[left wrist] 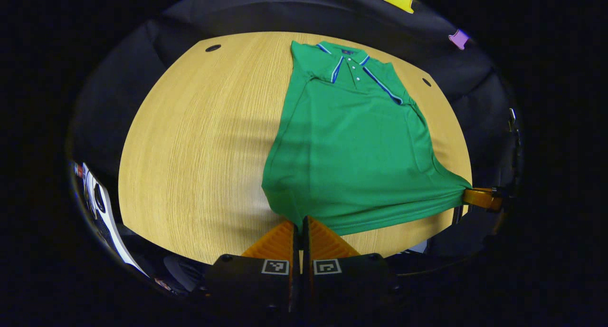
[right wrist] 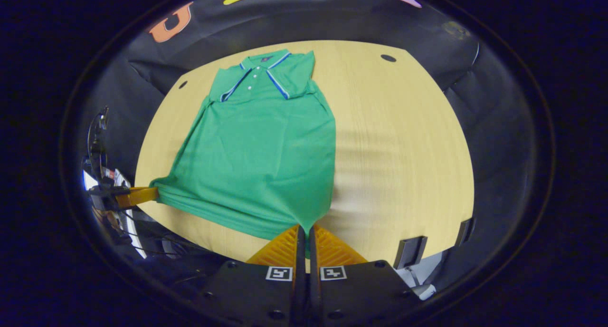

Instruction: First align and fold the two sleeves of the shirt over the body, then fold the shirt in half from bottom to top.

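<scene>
The left hand-held gripper [left wrist: 300, 221] is closed on one bottom corner of the green shirt [left wrist: 354, 146], with the hem pinched between its two fingers; the right hand-held gripper [right wrist: 306, 229] is clamped likewise on the other bottom corner. The shirt is laid flat on the wooden table [left wrist: 199, 141], its collar [left wrist: 351, 65] at the end farthest from the hem, and the sleeves appear to be folded in over the body already, so the bottom-to-top fold is judged to be the step in hand.

For this fold to be done well, both hem corners are best lifted together and at equal height, so that the hem is kept taut and straight between them. The hem should then be carried toward the collar along the shirt's midline and laid down just short of the collar, with the side edges matched. Slack between the corners would be likely to leave a crease or a skewed fold.

From the left gripper view, the far gripper is seen at the hem's other corner, but its body is cut off at the edge. Whether the folded sleeves are lying evenly under the collar is hard to make out. How much cloth is caught between the fingers is hidden by the fingers themselves
</scene>
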{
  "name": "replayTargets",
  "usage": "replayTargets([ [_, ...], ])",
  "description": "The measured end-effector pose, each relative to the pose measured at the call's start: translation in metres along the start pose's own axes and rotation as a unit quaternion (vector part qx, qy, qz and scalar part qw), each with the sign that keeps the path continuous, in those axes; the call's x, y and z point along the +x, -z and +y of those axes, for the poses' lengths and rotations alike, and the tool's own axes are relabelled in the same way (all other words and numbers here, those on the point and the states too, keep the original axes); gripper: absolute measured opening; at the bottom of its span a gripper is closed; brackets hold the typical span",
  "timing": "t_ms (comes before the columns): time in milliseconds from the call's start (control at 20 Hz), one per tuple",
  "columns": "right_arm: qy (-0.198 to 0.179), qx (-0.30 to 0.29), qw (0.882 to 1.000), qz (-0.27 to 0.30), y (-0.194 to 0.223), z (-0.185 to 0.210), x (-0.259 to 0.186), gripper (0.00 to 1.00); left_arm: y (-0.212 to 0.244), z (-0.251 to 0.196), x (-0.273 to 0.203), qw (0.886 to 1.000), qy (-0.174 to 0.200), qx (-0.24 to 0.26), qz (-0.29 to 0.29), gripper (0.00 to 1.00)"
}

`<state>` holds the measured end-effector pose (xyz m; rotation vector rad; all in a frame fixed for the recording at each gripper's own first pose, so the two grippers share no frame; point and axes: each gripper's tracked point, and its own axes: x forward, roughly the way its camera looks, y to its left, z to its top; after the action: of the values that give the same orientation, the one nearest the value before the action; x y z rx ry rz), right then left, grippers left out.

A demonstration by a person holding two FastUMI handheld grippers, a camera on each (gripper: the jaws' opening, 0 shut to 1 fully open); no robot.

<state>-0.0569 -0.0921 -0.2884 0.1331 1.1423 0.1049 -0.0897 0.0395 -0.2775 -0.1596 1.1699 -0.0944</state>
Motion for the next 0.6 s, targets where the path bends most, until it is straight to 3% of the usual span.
replayTargets([
  [50, -0.002, 0.001, 1.000, -0.009, -0.013, 0.000, -0.005, 0.07, -0.011, 0.000, -0.003, 1.000, -0.001, 0.007, -0.009, 0.05],
  [100, -0.003, 0.003, 1.000, -0.019, -0.025, -0.001, -0.009, 0.03, -0.022, 0.001, -0.006, 1.000, -0.004, 0.012, -0.018, 0.05],
  [350, 0.001, -0.006, 0.998, -0.057, -0.083, -0.006, -0.021, 0.07, -0.083, -0.003, -0.012, 0.998, 0.001, 0.021, -0.062, 0.05],
  [550, 0.013, -0.015, 0.997, -0.075, -0.124, -0.011, -0.020, 0.03, -0.127, -0.010, -0.011, 0.996, 0.009, 0.017, -0.083, 0.05],
  [600, 0.019, -0.017, 0.997, -0.079, -0.133, -0.013, -0.019, 0.07, -0.139, -0.016, -0.009, 0.995, 0.017, 0.021, -0.094, 0.05],
])
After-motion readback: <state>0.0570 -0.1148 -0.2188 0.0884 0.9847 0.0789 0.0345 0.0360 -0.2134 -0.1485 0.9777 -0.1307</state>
